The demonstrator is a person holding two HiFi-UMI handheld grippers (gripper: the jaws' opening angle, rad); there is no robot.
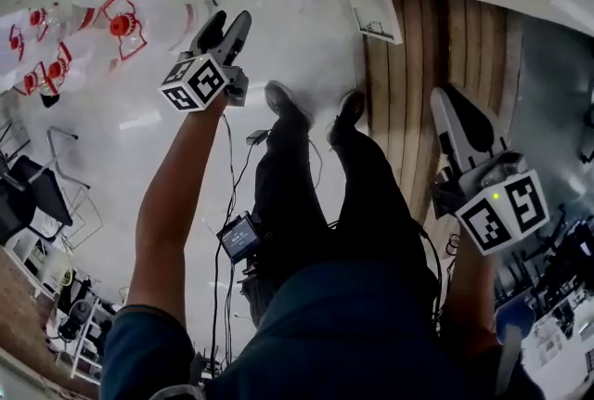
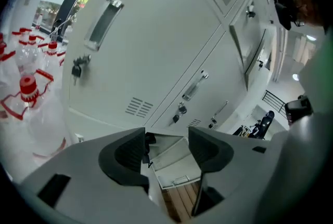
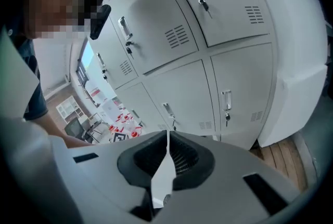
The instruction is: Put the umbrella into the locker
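The grey lockers (image 3: pixel 171 25) fill both my views, and one low door (image 2: pixel 174 163) hangs open. My left claw (image 2: pixel 166 134) stands apart, empty. My right claw (image 3: pixel 167 137) is closed on nothing. No umbrella shows anywhere, so I should find it first. I can read no writing.

No legible text, numbers, brands. Only coded squares on left marker cube (image 1: pixel 195 83), right marker cube (image 1: pixel 506 214).
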